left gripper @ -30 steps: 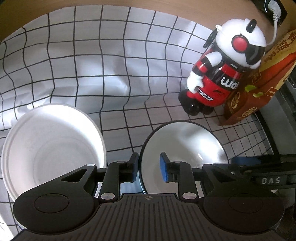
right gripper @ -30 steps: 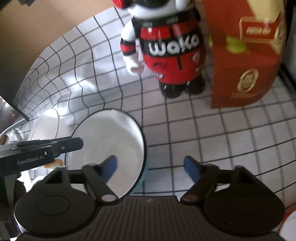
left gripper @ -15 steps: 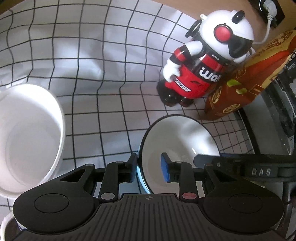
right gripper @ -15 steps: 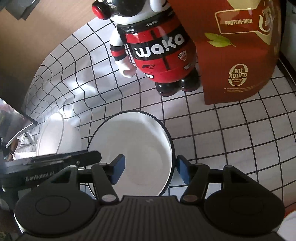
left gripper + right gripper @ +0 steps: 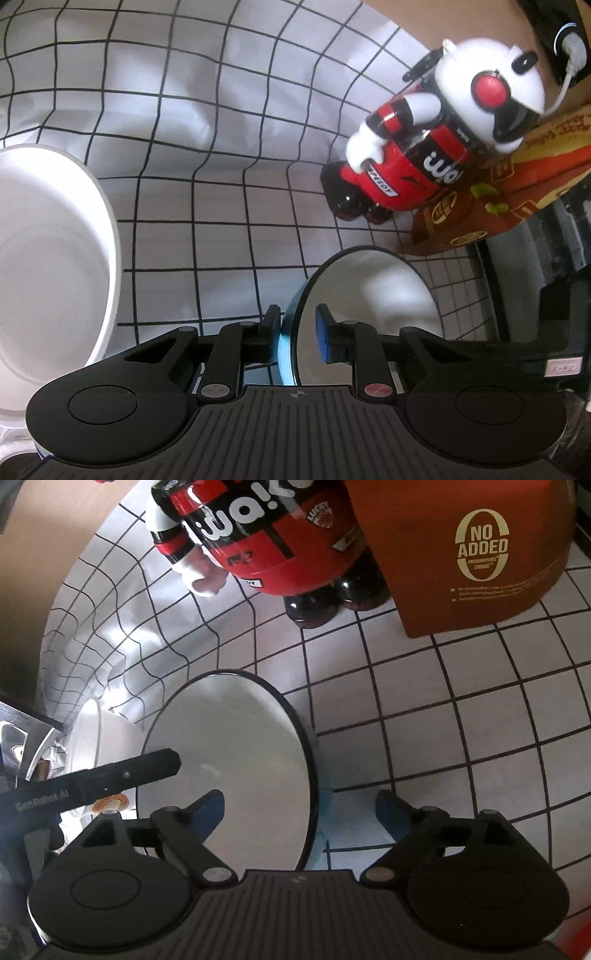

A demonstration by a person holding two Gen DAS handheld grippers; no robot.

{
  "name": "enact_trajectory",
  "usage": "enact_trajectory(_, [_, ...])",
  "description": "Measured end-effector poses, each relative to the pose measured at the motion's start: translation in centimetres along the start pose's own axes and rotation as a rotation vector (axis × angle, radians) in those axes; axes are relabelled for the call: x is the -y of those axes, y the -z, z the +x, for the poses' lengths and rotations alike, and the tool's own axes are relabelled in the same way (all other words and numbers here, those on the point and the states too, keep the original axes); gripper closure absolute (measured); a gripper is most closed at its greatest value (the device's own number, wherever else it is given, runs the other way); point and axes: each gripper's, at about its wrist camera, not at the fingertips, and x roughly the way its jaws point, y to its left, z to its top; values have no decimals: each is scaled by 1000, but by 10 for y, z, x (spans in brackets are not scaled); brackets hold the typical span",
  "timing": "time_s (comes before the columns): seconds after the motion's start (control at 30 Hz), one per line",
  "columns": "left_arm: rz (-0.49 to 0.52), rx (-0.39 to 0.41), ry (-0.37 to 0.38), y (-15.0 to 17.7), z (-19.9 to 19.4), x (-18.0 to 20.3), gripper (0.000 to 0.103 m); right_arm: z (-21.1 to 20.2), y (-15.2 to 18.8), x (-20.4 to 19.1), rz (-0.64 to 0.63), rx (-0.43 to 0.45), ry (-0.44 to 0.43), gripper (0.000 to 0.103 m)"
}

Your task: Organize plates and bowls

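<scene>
Left hand-held gripper: jaws closing astride black-rimmed bowl rim, contact unclear. Right hand-held gripper: opening wide, straddling its right rim. Bowl on checked counter; near edge hidden.

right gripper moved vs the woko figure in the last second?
Yes. In the right wrist view the right gripper has closed in on the woko figure, which now looms larger and higher, head cropped. Its jaws are opening around the black-rimmed bowl's rim.

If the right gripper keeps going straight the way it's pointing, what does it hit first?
Most likely the black-rimmed bowl: the right gripper, jaws opening, already straddles its right rim. Beyond lies the checked cloth, with the toy robot further off. Depth is hard to judge here.
</scene>
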Motion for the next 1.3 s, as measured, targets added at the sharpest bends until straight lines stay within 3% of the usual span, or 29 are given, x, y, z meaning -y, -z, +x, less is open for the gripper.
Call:
enact_trajectory(0.17, [2,18,25,1,-13,-3,81,4,-1,0,-17,-12,-40,0])
enact_trajectory(0.37, [22,24,-21,3,-17,-4,79,8,0,-7,-5,4,-1,0])
enact_trajectory(0.63, [53,-20,-39,3,4,6,81,14,-4,-16,-105,-58,32,0])
enact_trajectory(0.73, [72,-34,-56,5,10,9,81,11,-1,-11,-66,-52,19,1])
enact_trajectory(0.83, [68,-52,-54,5,15,8,81,5,4,-7,-53,-17,55,12])
enact_trajectory(0.9, [71,-58,-63,5,17,9,81,-2,6,-8,-68,26,102,29])
enact_trajectory(1.1, [19,-104,-53,8,24,6,83,-9,5,-18,-141,47,149,61])
enact_trajectory(1.3, [45,-119,-88,27,4,7,83,-5,14,-40,-231,32,173,62])
